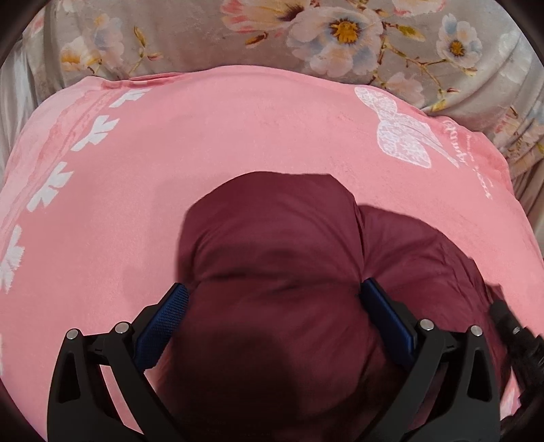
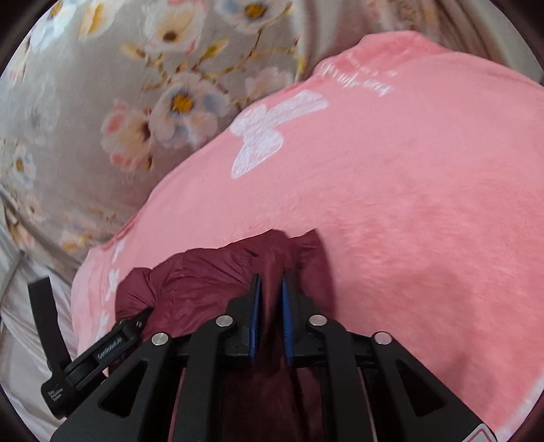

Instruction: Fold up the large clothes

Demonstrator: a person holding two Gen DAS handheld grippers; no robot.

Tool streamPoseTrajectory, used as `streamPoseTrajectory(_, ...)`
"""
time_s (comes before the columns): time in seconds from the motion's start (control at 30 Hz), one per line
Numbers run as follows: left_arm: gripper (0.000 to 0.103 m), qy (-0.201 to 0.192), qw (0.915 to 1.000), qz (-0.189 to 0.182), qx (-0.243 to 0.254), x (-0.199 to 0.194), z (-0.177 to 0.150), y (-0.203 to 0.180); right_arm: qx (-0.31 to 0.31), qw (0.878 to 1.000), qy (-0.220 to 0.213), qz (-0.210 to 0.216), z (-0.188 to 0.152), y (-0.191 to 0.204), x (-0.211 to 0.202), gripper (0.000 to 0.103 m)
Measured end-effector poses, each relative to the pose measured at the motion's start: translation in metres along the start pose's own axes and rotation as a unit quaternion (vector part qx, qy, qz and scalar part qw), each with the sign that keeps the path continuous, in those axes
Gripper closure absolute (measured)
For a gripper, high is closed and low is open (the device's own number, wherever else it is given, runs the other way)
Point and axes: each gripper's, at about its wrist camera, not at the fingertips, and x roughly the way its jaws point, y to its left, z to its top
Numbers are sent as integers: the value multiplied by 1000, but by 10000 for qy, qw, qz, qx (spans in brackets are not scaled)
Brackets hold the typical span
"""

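Observation:
A dark maroon puffy garment [image 1: 272,238] lies bunched on a pink blanket [image 1: 238,136]. My left gripper [image 1: 273,294] stands wide open, its blue-padded fingers [image 1: 170,312] on either side of a thick fold of the garment, which fills the gap between them. In the right wrist view the same maroon garment [image 2: 204,268] shows. My right gripper [image 2: 271,284] is shut on a ridge of the fabric pinched between its blue pads [image 2: 255,306]. The left gripper's body [image 2: 98,353] appears at the lower left of the right wrist view.
The pink blanket [image 2: 408,204] has white butterfly prints [image 1: 401,132] and white leaf marks along its left edge. Behind it lies a grey bedspread with flowers [image 1: 340,30]. White sheet [image 2: 20,340] shows at the left.

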Motion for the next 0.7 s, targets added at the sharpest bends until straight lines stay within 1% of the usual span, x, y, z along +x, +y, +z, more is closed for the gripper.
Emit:
streamPoseTrajectory(0.03,5,-32,10000,14,77,-9,-3,1,-139,9995,-182,-230,-1,3,-18,82)
streamPoseTrajectory(0.07,5,-100,9996,54,254,-23,-10,0,-281,9988,-254,-311,-3,6,-29,83)
streamPoseTrajectory(0.13,5,-256,9980,193,550,-43,-24,-4,-591,9975,-245,-289,-11,15,-49,83)
streamPoseTrajectory(0.17,5,-267,9973,246,643,-46,-31,-7,-778,9967,-139,-195,-19,23,-57,83)
streamPoseTrajectory(0.23,5,-186,9968,309,719,-48,-46,-9,-1020,9947,77,-94,-31,33,-57,84)
streamPoseTrajectory(0.3,5,-172,9972,322,657,-48,-54,-8,-1263,9913,337,-161,-48,40,-48,84)
streamPoseTrajectory(0.37,5,-174,9974,308,630,-47,-60,-5,-1378,9892,367,-333,-61,38,-40,83)
streamPoseTrajectory(0.47,5,-138,9982,198,557,-42,-64,0,-1255,9909,364,-335,-69,26,-36,84)
streamPoseTrajectory(0.57,5,-68,9990,71,433,-38,-65,3,-1250,9910,347,-332,-72,20,-34,80)
streamPoseTrajectory(0.7,5,-128,9989,101,430,-35,-69,2,-1344,9897,282,-391,-75,20,-32,77)
